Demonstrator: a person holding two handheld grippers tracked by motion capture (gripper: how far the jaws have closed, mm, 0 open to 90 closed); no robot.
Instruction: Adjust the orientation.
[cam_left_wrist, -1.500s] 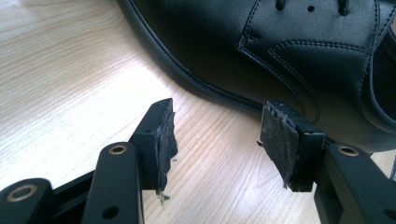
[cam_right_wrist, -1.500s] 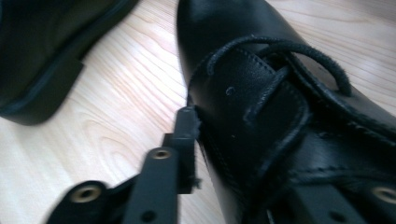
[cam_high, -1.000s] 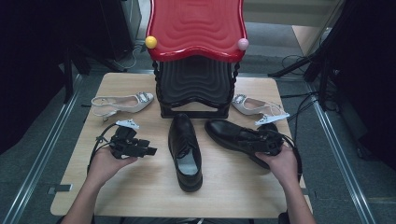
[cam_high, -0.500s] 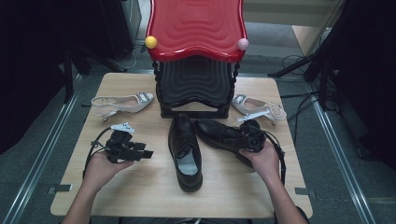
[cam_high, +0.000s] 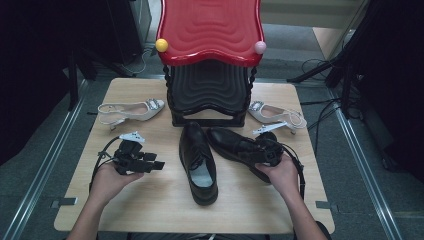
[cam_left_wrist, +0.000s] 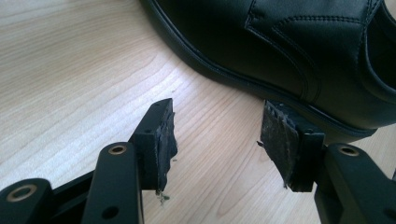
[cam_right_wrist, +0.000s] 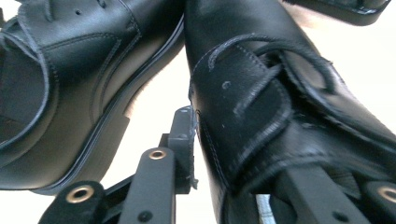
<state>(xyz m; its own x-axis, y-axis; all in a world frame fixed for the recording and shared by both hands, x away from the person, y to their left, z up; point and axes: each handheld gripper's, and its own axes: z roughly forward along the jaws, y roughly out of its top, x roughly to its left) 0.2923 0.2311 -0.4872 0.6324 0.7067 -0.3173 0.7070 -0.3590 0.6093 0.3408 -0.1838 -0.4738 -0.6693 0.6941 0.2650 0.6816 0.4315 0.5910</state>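
While the right gripper (cam_high: 264, 150), jaws just easing apart, straddles the collar of the black leather lace-up shoe (cam_high: 235, 146), that shoe lies toe toward 10 o'clock on the wooden counter (cam_high: 150, 200). Left gripper (cam_high: 150, 164) idles empty, moderately open, at 9 o'clock.

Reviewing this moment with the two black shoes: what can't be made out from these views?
- Right gripper: its right jaw is hidden inside the angled black shoe, so whether the pads press the leather is unclear in the right gripper view; its jaws have just been opening.
- High view: the person's hand covers that shoe's heel.
- Left gripper view: the upright black shoe is cut off by the top and right edges.
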